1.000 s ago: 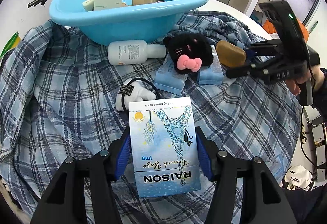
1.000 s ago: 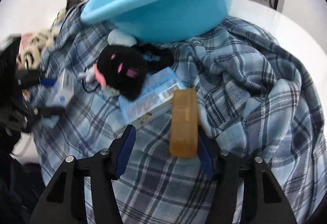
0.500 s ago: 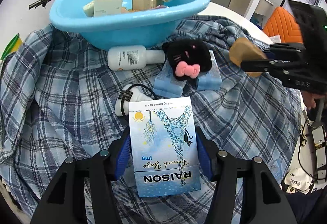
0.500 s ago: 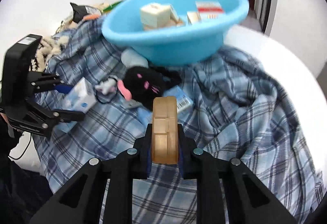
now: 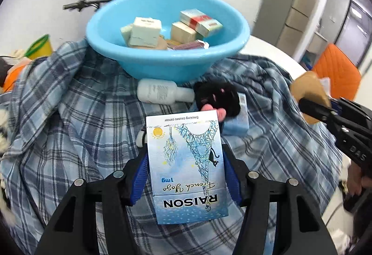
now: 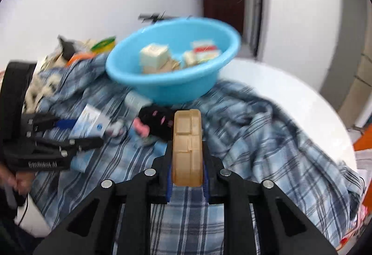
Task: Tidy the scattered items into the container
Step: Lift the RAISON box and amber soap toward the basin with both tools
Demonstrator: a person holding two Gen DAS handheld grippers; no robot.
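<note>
Glossy plastic basin [image 5: 167, 62], woven plaid cloth [image 5: 69, 120]

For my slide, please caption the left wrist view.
Left gripper holds a cigarette pack before the blue basin.

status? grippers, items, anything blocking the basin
Left gripper shut on RAISON pack. Right gripper shut on tan bar. Both short of the blue basin. Bottle and black plush loose on cloth; path open.

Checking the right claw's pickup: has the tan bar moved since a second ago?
Yes. The tan bar, clamped in the right claw, has risen off the plaid cloth toward the blue basin.
</note>
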